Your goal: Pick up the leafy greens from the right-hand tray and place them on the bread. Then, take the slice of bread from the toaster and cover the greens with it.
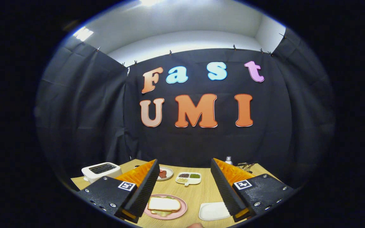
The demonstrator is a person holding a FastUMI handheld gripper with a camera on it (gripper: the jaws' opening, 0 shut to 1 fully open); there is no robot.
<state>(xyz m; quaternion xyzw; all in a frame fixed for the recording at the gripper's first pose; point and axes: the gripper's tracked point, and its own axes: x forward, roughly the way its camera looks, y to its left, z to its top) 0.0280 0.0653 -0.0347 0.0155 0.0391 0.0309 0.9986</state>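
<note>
Resting on the pink plate [182,211], just ahead of the fingers and a little toward the left one, a slice of bread [164,204] lies flat with green leaf edges [161,213] peeking out from under it, so by my reckoning both halves of the job look finished: the leafy greens are on the lower bread and the covering slice is on top of them. The white tray [212,211] just beside the plate on the right sits bare, which fits the greens having been taken from it. The toaster [101,171], further back beyond the left finger, shows dark slots with no slice that I can make out, though it is small from here. The gripper [182,193] hangs over the near edge of the desk [198,193] with its jaws spread wide and nothing between them. Beyond the plate stand a small dish [166,174] with something red, a divided dish [188,178] of grains or seeds, a bottle [228,160] and what may be tongs [245,166] near the back wall. As for writing, each finger mount carries a square black-and-white marker [126,186], a pattern, not words; I see no brand or label legible on the toaster or bottle.
</note>
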